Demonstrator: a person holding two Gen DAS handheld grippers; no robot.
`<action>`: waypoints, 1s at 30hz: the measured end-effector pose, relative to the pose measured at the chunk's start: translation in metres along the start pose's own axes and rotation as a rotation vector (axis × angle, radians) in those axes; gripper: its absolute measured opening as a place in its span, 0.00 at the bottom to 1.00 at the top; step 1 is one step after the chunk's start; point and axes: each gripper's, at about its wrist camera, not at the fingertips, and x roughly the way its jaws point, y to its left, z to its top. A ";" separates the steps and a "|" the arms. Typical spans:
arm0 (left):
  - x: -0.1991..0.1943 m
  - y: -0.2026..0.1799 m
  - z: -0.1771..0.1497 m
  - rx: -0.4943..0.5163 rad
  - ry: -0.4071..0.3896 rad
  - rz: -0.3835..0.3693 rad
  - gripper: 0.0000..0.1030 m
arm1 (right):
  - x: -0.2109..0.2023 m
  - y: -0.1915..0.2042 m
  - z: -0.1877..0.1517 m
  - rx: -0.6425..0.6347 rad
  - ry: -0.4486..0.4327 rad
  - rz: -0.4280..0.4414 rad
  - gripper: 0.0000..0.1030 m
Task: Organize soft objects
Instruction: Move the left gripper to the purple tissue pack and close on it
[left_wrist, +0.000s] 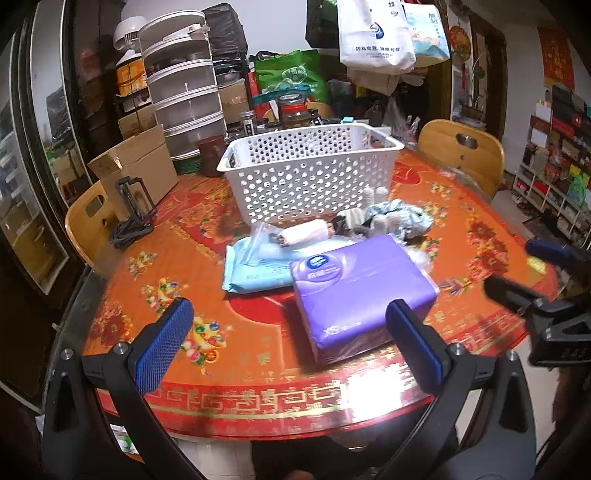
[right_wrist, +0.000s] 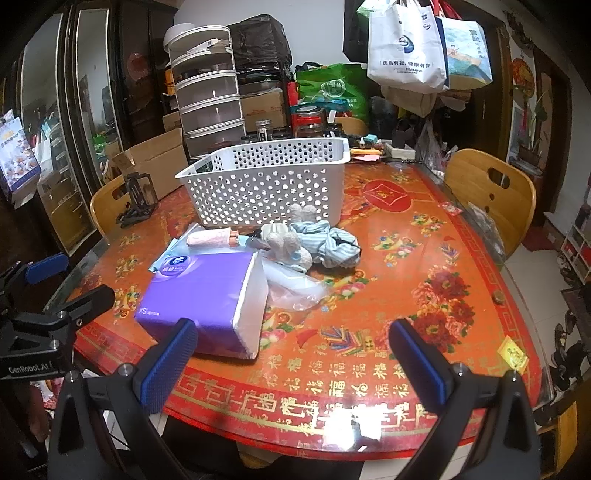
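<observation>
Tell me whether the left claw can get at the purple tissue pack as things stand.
Probably yes. The left claw is open and empty, and the tissue pack lies just ahead of it on the table, its near end toward the right finger. Nothing lies on top; the blue wipes pack sits behind.

Purple tissue pack (right_wrist: 199, 291): "XS" printed in white on the near side face; same mark legible in left wrist view (left_wrist: 360, 291). Remaining print on pack too small to read.

Left gripper (right_wrist: 55, 280) body, seen from right wrist view: "GenRobot.AI" in white.

White hanging bag (right_wrist: 404, 48): line of Chinese text, "因為有我, 健康有你".

Counter (right_wrist: 369, 373) covering: repeated gold "福" characters along the near border.
</observation>
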 end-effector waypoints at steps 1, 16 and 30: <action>0.002 0.000 0.000 0.005 0.002 0.009 1.00 | 0.000 0.001 0.000 -0.006 -0.012 -0.009 1.00; 0.042 0.012 -0.035 0.034 0.059 -0.175 0.93 | 0.036 0.024 -0.016 -0.106 0.019 0.113 0.83; 0.076 0.001 -0.046 0.022 0.116 -0.330 0.39 | 0.064 0.030 -0.025 -0.114 0.076 0.203 0.59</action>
